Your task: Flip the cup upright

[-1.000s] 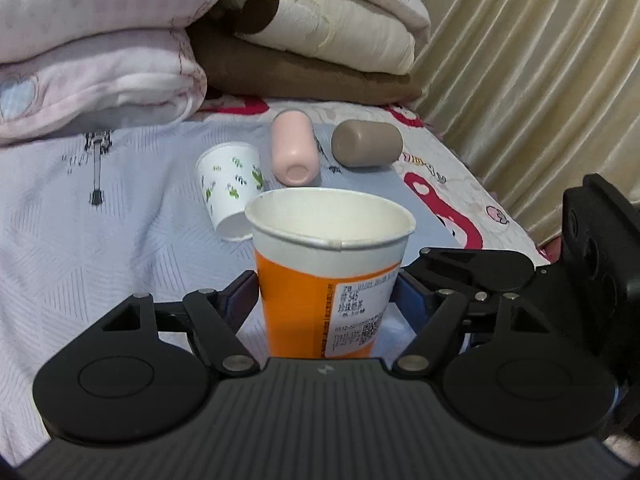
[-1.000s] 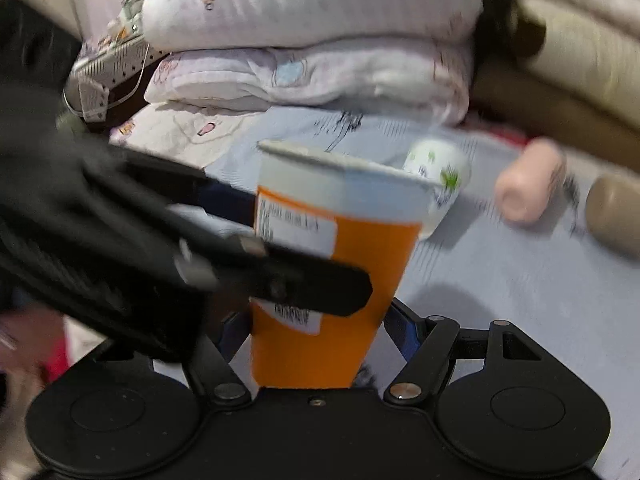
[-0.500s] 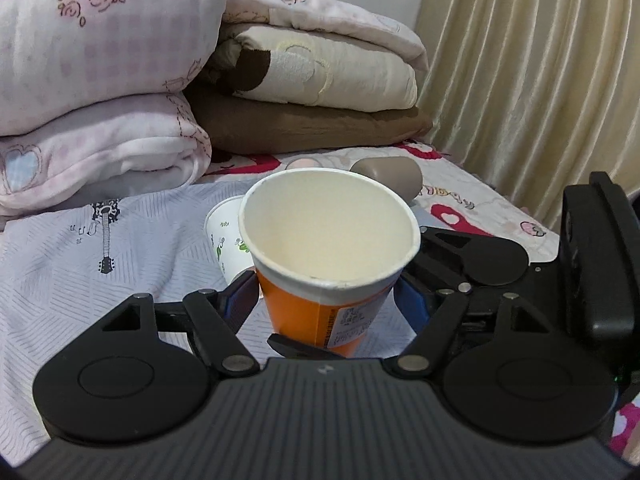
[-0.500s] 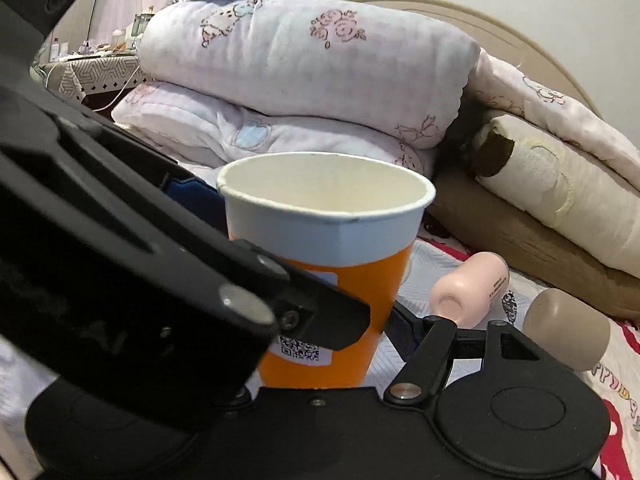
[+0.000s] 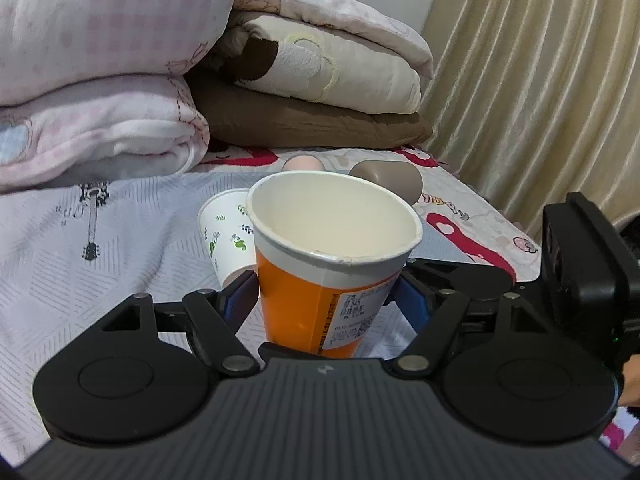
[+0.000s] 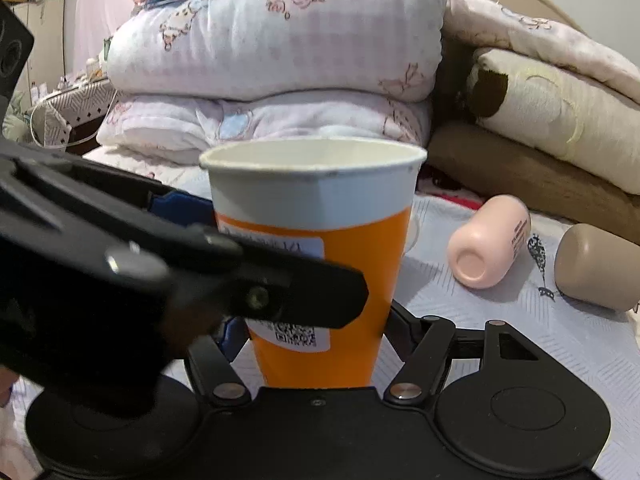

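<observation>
Orange paper cup point(image 5: 320, 280) upright, mouth up, between both grippers above the bed sheet point(image 5: 120, 240); whether its base touches the sheet is hidden. Bed edge close on the right by the beige curtain point(image 5: 540, 100); stacked folded quilts point(image 5: 120, 80) wall off the back; open sheet to the left. Left gripper point(image 5: 324, 300) level, blue-padded jaws pinching the cup's lower sides. Right gripper point(image 6: 316, 332) comes in from the other side, jaws at the cup's base, contact not clear, cannot tell if gripping. Cup is waxy paper, tapered, white rim band, printed label. White leaf-print cup point(image 5: 226, 236) just behind, tipped. Pink tumbler point(image 6: 488, 240) and tan tumbler point(image 6: 596, 264) lie on their sides, smooth, rounded, near each other.
</observation>
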{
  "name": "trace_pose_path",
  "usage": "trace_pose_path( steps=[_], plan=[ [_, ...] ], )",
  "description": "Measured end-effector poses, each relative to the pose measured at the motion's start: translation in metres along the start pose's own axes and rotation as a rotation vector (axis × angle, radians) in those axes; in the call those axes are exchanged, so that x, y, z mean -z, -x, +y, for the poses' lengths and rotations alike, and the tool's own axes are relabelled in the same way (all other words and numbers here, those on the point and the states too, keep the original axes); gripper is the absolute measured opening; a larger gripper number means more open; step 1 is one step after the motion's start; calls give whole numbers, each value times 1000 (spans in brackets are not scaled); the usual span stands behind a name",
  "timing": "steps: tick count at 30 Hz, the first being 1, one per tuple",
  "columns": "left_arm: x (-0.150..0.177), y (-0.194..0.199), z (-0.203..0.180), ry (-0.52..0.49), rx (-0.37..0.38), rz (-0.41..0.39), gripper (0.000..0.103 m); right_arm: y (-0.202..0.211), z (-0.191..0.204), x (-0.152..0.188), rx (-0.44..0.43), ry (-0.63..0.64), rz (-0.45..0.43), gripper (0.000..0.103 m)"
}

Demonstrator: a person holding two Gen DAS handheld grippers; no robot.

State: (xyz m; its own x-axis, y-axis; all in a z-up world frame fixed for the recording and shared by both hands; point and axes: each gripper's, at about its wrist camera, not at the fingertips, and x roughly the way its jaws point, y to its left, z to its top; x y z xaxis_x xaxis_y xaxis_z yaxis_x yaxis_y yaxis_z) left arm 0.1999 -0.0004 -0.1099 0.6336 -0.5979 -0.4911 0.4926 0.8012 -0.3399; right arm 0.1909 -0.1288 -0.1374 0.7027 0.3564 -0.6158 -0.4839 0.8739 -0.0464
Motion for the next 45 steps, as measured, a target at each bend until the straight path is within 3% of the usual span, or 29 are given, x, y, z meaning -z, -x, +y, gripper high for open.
trace_pose_path(
  steps=[8, 11, 17, 21, 24, 29, 36, 45],
  plan=[
    [3, -2, -7, -14, -1, 62, 82, 7, -8, -3, 19, -8, 49, 87],
    [2, 4, -9, 6, -48, 85, 90, 11, -10, -2, 13, -4, 77, 88],
    [-1, 28, -8, 32, -88, 118, 91, 23, -12, -5, 18, -19, 145, 88],
    [-1, 51, -13, 37, -104, 141, 91, 33, -2, -12, 40, -7, 260, 88],
    [-8, 70, -22, 29, -129, 142, 91, 53, 8, -14, 31, 5, 274, 88],
    [-20, 108, -41, 44, -172, 157, 91, 105, 18, -17, 35, -18, 248, 88],
    [-26, 161, -74, 34, -229, 150, 91, 187, 29, -24, 83, -122, 123, 88],
    [-12, 211, -107, 11, -326, 149, 91, 265, 46, -13, 165, -248, 3, 88]
  ],
)
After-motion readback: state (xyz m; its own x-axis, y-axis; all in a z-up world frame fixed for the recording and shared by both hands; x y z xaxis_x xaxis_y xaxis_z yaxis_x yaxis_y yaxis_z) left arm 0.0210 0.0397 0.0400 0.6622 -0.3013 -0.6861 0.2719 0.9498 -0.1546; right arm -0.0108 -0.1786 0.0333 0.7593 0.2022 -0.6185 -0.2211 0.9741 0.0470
